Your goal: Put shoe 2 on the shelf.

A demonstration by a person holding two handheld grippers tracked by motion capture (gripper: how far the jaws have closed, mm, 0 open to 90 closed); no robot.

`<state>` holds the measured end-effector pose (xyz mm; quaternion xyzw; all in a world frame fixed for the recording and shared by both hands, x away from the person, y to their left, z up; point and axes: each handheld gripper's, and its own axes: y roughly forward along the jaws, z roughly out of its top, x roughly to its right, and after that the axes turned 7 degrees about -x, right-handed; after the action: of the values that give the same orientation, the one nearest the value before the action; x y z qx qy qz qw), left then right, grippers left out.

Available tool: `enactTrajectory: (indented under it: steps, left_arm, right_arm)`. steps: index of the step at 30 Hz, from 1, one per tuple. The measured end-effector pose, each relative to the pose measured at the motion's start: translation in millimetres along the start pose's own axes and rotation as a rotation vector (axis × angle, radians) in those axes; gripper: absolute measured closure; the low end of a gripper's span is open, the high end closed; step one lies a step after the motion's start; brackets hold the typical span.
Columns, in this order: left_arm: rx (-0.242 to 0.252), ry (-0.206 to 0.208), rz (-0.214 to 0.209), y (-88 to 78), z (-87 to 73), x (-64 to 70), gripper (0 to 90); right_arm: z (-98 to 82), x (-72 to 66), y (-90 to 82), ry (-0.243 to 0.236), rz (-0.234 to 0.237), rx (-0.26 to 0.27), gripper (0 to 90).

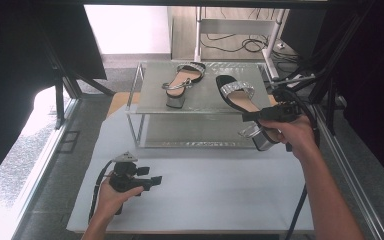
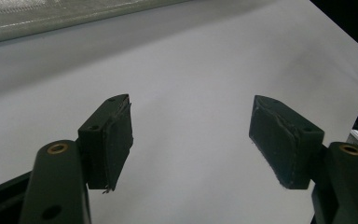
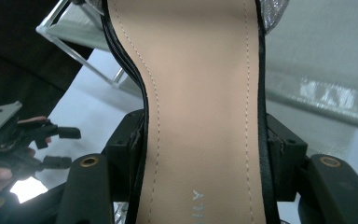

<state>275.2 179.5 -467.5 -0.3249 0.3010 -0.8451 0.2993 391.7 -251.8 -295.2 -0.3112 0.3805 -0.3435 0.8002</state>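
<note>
The right gripper (image 1: 260, 116) is clamped across the waist of a sandal (image 1: 240, 97), one jaw on each side edge of the insole. The sandal hangs tilted, its toe over the near right corner of the shelf (image 1: 152, 80) and its heel (image 1: 264, 140) below and in front of the edge. Judged step: setting it down beside the second sandal (image 1: 182, 80), which stands ahead and to the left. The heel should clear the front rail before lowering. Bare shelf lies between the two. The left gripper (image 1: 152, 181), jaws apart and empty, rests low over the table (image 1: 220, 190), well apart.
</note>
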Motion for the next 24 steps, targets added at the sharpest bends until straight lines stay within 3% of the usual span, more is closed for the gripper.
enactTrajectory:
  steps: [14,24]
  left_arm:
    - [0.005,0.017,-0.014,0.5,5.0,2.1,30.4]
    - [0.023,0.015,-0.029,-3.3,5.2,0.5,30.4]
  right_arm:
    - [50.3,-0.5,19.7,0.026,-0.039,-0.022,41.6]
    - [92.4,11.6,37.6,0.077,-0.07,-0.014,41.7]
